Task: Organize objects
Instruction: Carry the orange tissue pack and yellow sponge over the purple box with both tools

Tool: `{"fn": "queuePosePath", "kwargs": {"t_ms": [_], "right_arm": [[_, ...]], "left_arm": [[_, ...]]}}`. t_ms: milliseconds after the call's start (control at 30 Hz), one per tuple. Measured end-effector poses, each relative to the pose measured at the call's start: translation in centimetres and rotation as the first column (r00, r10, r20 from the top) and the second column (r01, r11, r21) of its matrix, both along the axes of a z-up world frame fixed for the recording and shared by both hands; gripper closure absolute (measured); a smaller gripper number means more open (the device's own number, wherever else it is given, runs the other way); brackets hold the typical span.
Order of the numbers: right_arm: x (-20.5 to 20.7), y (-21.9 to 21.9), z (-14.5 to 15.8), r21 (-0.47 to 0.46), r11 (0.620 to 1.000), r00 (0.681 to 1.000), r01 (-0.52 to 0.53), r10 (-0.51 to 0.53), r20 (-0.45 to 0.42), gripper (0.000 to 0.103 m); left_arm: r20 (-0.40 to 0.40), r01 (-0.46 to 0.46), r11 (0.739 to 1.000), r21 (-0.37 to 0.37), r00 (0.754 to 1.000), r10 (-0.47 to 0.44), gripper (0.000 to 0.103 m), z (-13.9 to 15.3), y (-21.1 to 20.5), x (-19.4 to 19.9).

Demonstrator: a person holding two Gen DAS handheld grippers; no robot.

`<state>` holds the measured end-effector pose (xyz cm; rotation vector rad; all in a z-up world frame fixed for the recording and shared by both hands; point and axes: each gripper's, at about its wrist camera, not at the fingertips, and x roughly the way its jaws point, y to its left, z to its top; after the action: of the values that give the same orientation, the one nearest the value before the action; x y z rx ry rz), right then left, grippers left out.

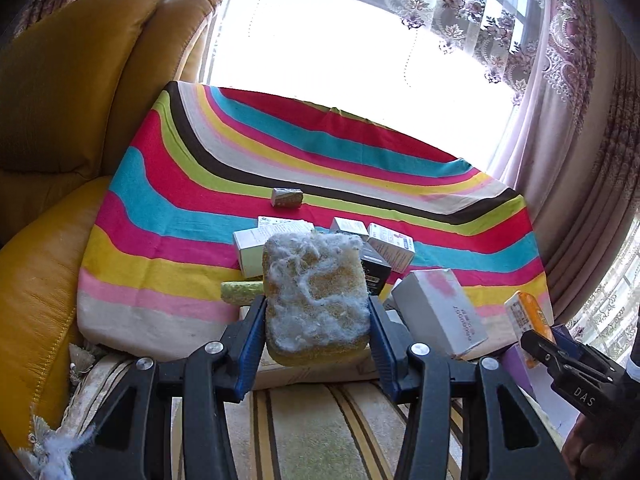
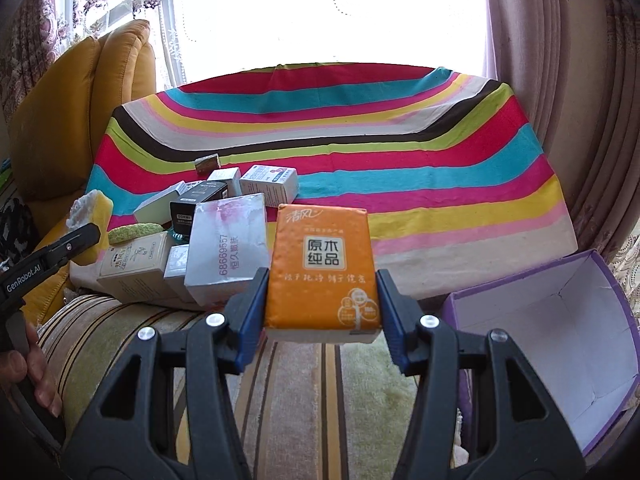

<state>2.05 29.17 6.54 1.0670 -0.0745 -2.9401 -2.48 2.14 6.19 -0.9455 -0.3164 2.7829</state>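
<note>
If the right gripper (image 2: 322, 280) lets go early, the orange tissue pack (image 2: 322, 268) squeezed in its jaws could miss the purple box (image 2: 568, 320) (open, low on the right). The left gripper (image 1: 317, 312) pinches a yellow sponge (image 1: 316, 296) by its soft sides, so it could slip. The sponge hides some small boxes (image 1: 256, 248) behind it.

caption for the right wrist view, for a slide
Right tongs grip an orange tissue pack above a striped cushion, beside an open purple box.
</note>
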Motion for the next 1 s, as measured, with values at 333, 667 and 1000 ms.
{"fn": "queuePosePath", "kwargs": {"t_ms": [333,667,1000], "right_arm": [[2.2,5.6,-0.4,-0.047,0.991,0.992,0.123,-0.121,0.044,0.047],[4.2,11.0,-0.9,-0.026,0.973,0.969,0.231,-0.228,0.091,0.047],[6.0,16.1,-1.6,0.024,0.942,0.934,0.335,-0.335,0.125,0.047]], "left_arm": [[-0.005,0.188,0.982,-0.012,0.982,-0.188,0.054,0.2,6.7,1.1],[0.036,0.406,0.914,-0.024,0.914,-0.405,0.054,-0.4,14.6,2.3],[0.105,0.545,0.838,-0.003,0.834,-0.542,0.054,-1.3,21.0,2.2]]}}
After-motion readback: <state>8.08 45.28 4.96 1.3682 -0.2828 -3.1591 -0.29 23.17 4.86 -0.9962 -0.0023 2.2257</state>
